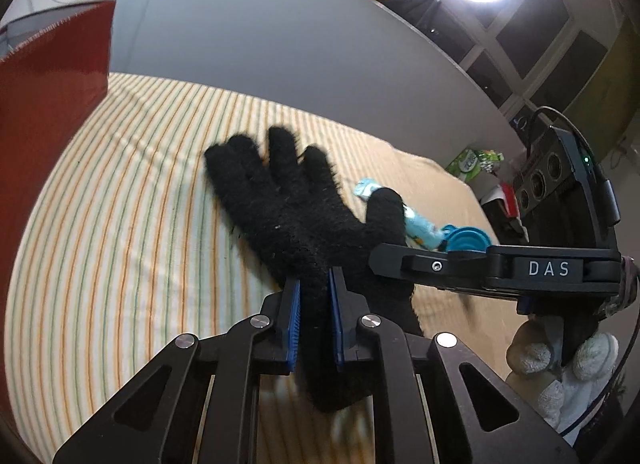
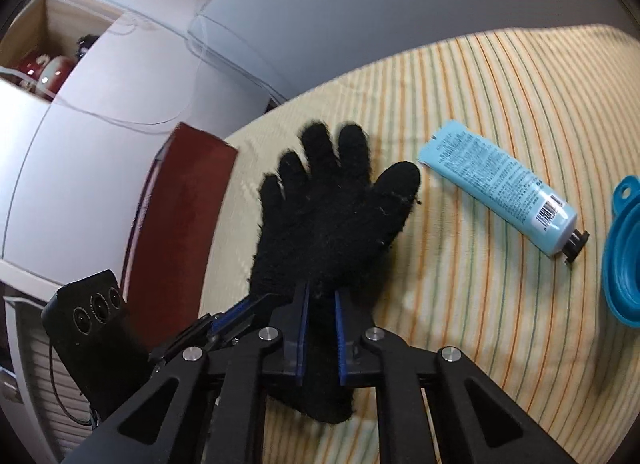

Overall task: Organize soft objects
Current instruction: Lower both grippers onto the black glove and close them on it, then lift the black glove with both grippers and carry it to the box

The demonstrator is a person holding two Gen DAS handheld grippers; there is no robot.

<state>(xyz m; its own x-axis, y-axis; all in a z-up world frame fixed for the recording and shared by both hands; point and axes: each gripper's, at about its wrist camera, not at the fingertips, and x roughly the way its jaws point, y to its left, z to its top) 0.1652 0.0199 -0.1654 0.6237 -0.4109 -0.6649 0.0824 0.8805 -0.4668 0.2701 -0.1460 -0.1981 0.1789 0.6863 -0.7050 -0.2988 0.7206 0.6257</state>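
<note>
A black fuzzy glove (image 1: pixel 280 204) lies fingers-forward on the striped cloth (image 1: pixel 120 224). My left gripper (image 1: pixel 314 284) is shut on the glove's cuff. The right gripper's body (image 1: pixel 500 268) shows at the right of the left wrist view, reaching toward the same cuff. In the right wrist view the glove (image 2: pixel 332 216) lies spread, and my right gripper (image 2: pixel 322 296) is shut on its wrist part. The left gripper's fingers (image 2: pixel 240 312) grip the cuff just left of it.
A red box (image 2: pixel 180 232) stands at the left edge of the cloth, also in the left wrist view (image 1: pixel 44 136). A light blue tube (image 2: pixel 500 188) and a blue collapsible funnel (image 2: pixel 624 256) lie right of the glove. A white plush toy (image 1: pixel 560 376) sits at the lower right.
</note>
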